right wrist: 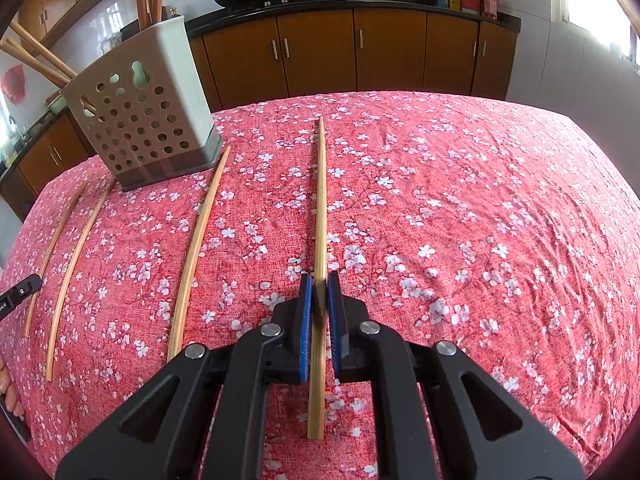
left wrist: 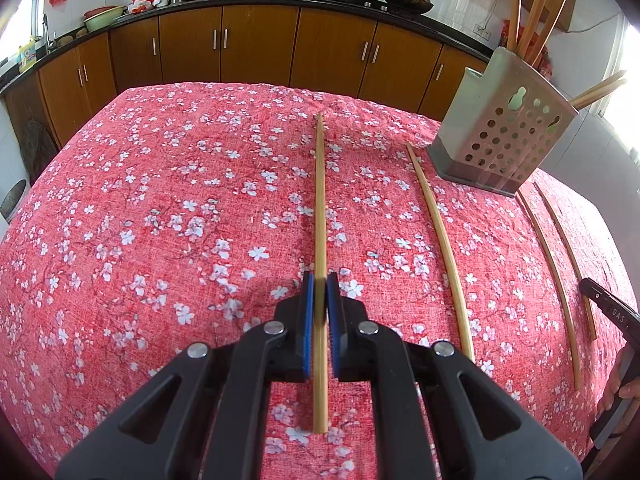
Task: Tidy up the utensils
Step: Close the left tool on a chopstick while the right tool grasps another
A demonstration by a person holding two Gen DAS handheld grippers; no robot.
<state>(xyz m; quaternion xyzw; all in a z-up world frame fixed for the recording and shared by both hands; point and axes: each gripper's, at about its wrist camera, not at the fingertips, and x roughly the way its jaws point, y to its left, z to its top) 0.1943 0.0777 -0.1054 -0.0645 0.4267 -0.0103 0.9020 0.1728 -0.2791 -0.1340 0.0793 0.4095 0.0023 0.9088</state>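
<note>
In the left wrist view, the left claw (left wrist: 320,286) was closed almost fully, its blue pads (left wrist: 307,320) pinching a chopstick (left wrist: 320,200) near its thick end. That chopstick ran straight away from the camera over the red flowered tablecloth (left wrist: 160,240), its thin tip pointing toward the brown cabinets (left wrist: 260,44) at the far side. To its right a second chopstick (left wrist: 440,228) lay on the cloth, roughly parallel, its far tip near the base of a grey perforated holder (left wrist: 504,128). Two more chopsticks (left wrist: 554,264) lay further right, close together, in front of the holder. Several chopsticks stood upright and tilted inside the holder. At the right edge part of the other claw's black body and a person's fingers (left wrist: 624,392) showed.

In the right wrist view, the right claw (right wrist: 319,286) was likewise nearly shut, its pads clamping another chopstick (right wrist: 321,200) near the thick end. It too pointed straight away, tip toward the cabinets. Left of it lay one loose chopstick (right wrist: 196,240), then a pair (right wrist: 72,264), in front of the holder (right wrist: 140,120), which stood at the cloth's far left.
</note>
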